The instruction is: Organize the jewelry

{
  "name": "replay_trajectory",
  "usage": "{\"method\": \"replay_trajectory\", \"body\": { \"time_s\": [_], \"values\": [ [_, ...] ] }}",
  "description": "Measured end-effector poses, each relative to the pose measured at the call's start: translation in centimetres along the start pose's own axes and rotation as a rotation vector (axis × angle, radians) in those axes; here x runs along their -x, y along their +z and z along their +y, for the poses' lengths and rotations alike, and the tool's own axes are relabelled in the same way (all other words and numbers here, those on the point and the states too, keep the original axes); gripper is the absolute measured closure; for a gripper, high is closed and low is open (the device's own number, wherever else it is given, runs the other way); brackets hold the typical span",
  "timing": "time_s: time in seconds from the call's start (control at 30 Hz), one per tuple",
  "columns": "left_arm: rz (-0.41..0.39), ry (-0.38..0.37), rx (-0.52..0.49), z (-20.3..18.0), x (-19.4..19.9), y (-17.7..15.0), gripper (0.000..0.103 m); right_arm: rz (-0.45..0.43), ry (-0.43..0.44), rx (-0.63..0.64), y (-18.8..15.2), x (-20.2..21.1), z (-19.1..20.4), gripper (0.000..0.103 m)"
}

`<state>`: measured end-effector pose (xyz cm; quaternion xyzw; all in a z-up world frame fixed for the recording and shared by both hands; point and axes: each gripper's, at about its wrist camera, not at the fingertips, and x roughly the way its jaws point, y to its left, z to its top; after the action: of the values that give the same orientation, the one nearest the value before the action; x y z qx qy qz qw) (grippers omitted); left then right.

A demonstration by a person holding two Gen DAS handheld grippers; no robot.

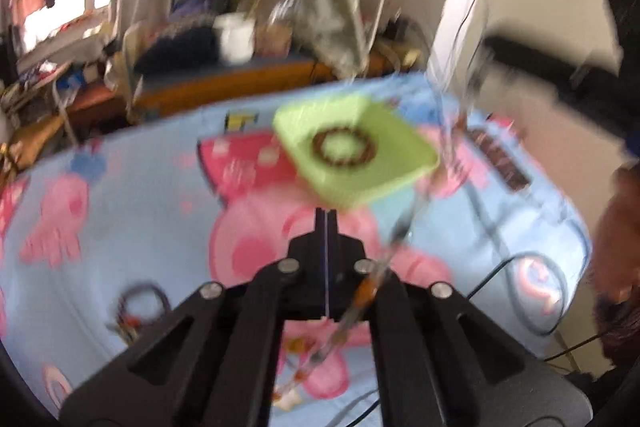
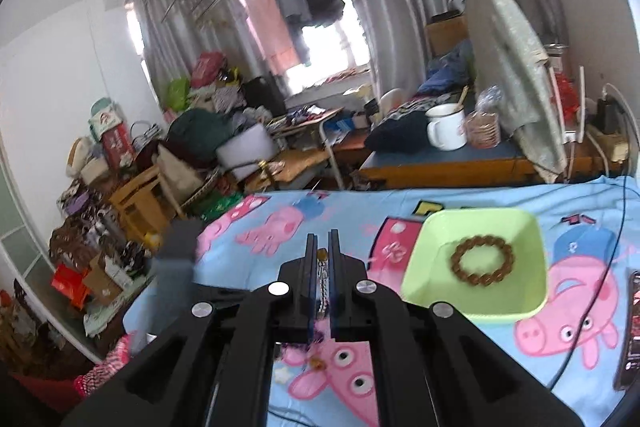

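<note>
While the right gripper pinches a beaded chain between its two fingers above the cartoon pig sheet, the left gripper has its fingers pressed together with nothing seen between them. A blurry string of beads hangs across its right side. Farther off, a green tray sits on the sheet with a brown bead bracelet inside. Far behind stands a white mug.

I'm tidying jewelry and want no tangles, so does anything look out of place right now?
Yes. A beaded chain hangs in mid-air and drapes across the shut left claw, instead of lying in the green square tray with the brown bead bracelet. The right claw is pinching a beaded strand.
</note>
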<state>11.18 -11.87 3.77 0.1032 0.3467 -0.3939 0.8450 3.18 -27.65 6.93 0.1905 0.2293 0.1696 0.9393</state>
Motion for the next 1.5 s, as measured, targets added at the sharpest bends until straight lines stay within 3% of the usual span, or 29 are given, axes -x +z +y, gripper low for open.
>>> {"method": "replay_trajectory", "body": {
  "time_s": [0.13,0.23,0.43,0.57,0.7,0.9,0.97,1.07,1.13,1.23,1.33,1.47,1.5],
  "values": [
    [-0.046,-0.035,-0.025,-1.5,1.8,5.2,0.103,-0.064,-0.025,-0.002,2.3,1.2,-1.3,0.103],
    [-0.077,-0.020,-0.060,-3.1,2.2,9.7,0.103,-0.112,-0.053,-0.017,4.4,2.4,-2.8,0.103],
    [-0.118,-0.005,-0.080,-4.5,1.7,15.4,0.103,-0.186,-0.117,-0.051,9.5,4.0,-6.1,0.103],
    [-0.110,-0.019,-0.053,-4.7,-0.6,17.8,0.103,-0.205,-0.177,-0.030,11.0,4.1,-7.5,0.103],
    [-0.050,-0.011,-0.046,-4.7,-4.9,17.4,0.103,-0.189,-0.209,-0.056,9.9,2.9,-9.9,0.103],
    [0.109,0.031,-0.015,-3.1,-12.4,13.5,0.103,-0.063,-0.219,-0.161,4.7,-1.3,-14.6,0.103],
    [0.207,0.040,0.007,-2.5,-14.8,11.7,0.102,-0.010,-0.232,-0.194,2.5,-2.9,-15.9,0.103],
    [0.477,-0.030,0.059,-1.9,-19.0,7.9,0.089,0.101,-0.208,-0.302,-1.2,-6.0,-18.2,0.103],
    [0.575,-0.067,0.101,-1.4,-20.1,5.9,0.089,0.169,-0.184,-0.339,-2.9,-7.3,-18.8,0.103],
    [0.591,-0.113,0.171,-0.4,-19.8,5.2,0.089,0.217,-0.127,-0.397,-4.1,-7.9,-18.9,0.103],
    [0.540,-0.164,0.239,1.0,-17.5,5.9,0.082,0.204,-0.093,-0.410,-4.0,-7.1,-17.9,0.103],
    [0.440,-0.132,0.251,1.9,-14.7,6.7,0.045,0.184,-0.083,-0.355,-3.6,-6.3,-15.7,0.103],
    [0.428,-0.099,0.244,2.0,-14.7,6.8,0.035,0.184,-0.081,-0.349,-3.5,-6.1,-15.3,0.098]
  ]
}}
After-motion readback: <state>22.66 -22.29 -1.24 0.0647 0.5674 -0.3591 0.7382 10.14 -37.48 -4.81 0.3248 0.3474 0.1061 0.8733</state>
